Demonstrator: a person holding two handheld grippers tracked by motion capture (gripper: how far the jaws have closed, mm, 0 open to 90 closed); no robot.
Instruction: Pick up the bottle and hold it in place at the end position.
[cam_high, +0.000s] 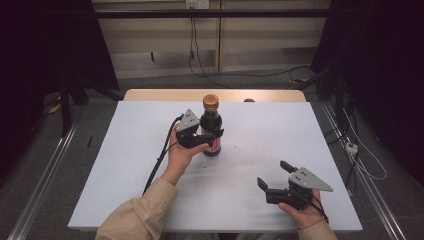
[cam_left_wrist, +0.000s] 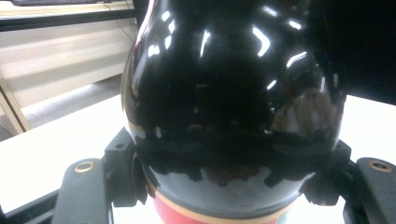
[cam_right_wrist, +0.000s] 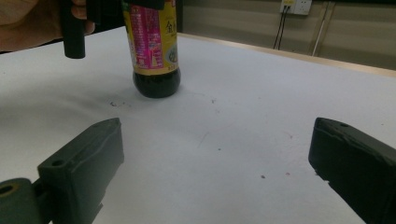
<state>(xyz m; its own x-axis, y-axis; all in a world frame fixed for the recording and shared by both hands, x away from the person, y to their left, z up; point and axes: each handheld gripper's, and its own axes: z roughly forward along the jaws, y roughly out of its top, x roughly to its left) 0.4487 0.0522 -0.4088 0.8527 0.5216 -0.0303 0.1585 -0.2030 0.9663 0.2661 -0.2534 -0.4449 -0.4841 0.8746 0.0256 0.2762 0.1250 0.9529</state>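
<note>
We saw the bottle (cam_high: 211, 125) standing upright near the middle of the table (cam_high: 125, 165), long axis vertical, cap (cam_high: 210, 102) up. It was dark glass, glossy, with a brown-gold cap and a pink-and-yellow label (cam_right_wrist: 152, 42). The left gripper (cam_high: 212, 136) was clamped on the bottle's body just above the label, jaws pressed to either side. The right gripper (cam_high: 272, 174) sat well apart, down at the near right, jaws spread wide with nothing between them.
</note>
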